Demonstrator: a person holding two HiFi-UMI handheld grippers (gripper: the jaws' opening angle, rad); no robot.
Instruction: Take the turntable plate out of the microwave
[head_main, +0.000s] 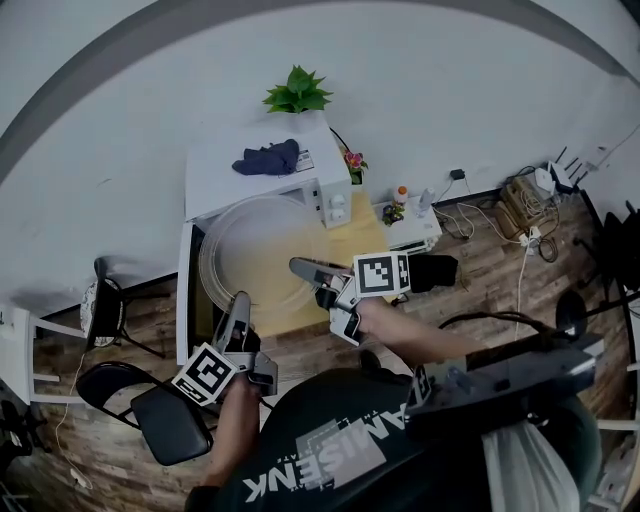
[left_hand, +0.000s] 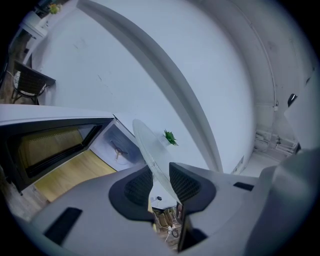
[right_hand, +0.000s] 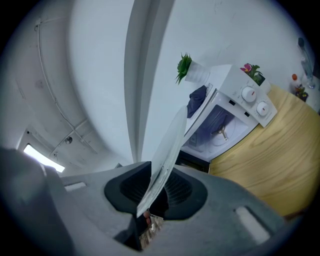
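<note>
Plate: glass turntable plate (head_main: 250, 250) is out of the cavity, held in the air just in front of the microwave (head_main: 215, 170), over the wooden table (head_main: 360, 240). From the head view it reads as a near-full circle, roughly level.
L gripper: left gripper (head_main: 240, 305) takes the plate's near-left rim. In the left gripper view its jaws (left_hand: 161, 182) stand partly apart w/ the glass (left_hand: 150, 150) pinched between the ribbed pads.
R gripper: right gripper (head_main: 302, 266) is on the plate's right rim, opposite side from the left. In the right gripper view its jaws (right_hand: 159, 192) are clamped on the rim (right_hand: 170, 145), glass edge-on between the pads.
Microwave: white, two knobs on the panel at right (right_hand: 252, 100). Door (head_main: 186, 290) swung open to the left. Cavity open; drive hub (right_hand: 223, 131) on its floor in plain sight, also seen from the left gripper view (left_hand: 117, 150).
On top of microwave: green potted plant (head_main: 297, 92) at the back, dark blue cloth (head_main: 268, 158) bunched mid-top.
Table: light wood, microwave sits at its back-left by the white wall.
Floor: black chair (head_main: 160, 415) at lower left, well apart from the plate.
</note>
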